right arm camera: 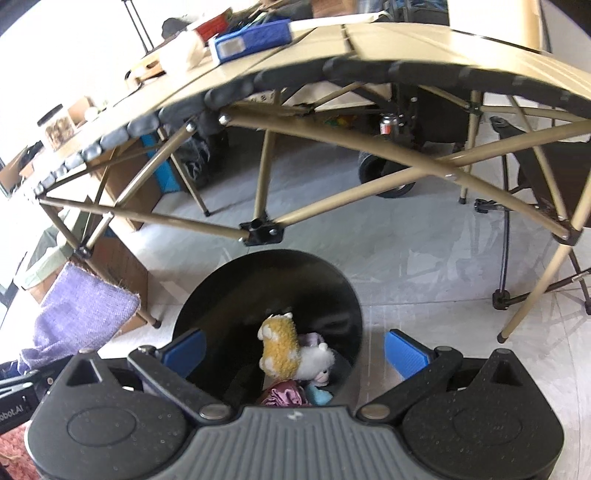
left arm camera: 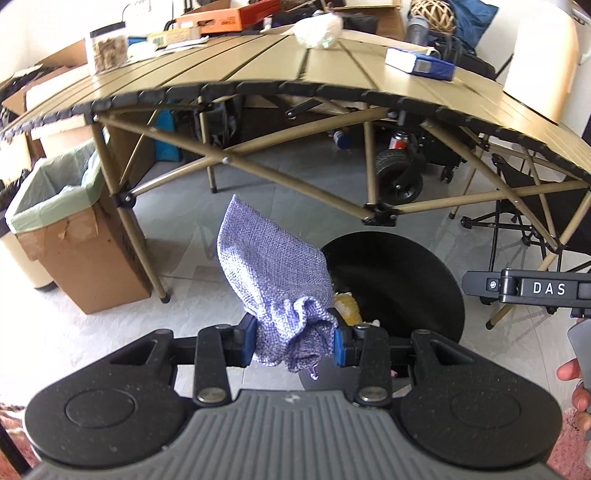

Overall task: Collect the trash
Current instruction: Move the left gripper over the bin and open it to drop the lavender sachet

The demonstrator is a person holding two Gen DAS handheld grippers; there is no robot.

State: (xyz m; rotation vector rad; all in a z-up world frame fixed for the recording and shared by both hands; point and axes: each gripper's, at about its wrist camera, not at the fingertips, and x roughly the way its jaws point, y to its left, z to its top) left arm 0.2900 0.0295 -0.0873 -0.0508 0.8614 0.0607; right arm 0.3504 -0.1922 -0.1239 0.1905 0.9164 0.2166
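Observation:
My left gripper (left arm camera: 294, 343) is shut on a bunched lilac woven cloth (left arm camera: 273, 266), which stands up from the blue pads over the floor. Just to its right is a round black bin (left arm camera: 399, 280) on the floor. In the right wrist view that black bin (right arm camera: 221, 295) lies directly below my right gripper (right arm camera: 294, 349), whose jaws stand wide open with nothing between them. Inside the bin are a yellow and white plush toy (right arm camera: 280, 343), a white plush (right arm camera: 317, 363) and a pink crumpled piece (right arm camera: 282, 395). The lilac cloth (right arm camera: 85, 314) shows at the left edge.
A tan folding table (left arm camera: 332, 74) with crossed legs stands ahead, bearing a blue box (left arm camera: 421, 64), a jar (left arm camera: 107, 48) and a white crumpled wad (left arm camera: 319, 27). A cardboard box lined with a green bag (left arm camera: 59, 206) stands at the left. A folding chair (left arm camera: 535, 221) is at the right.

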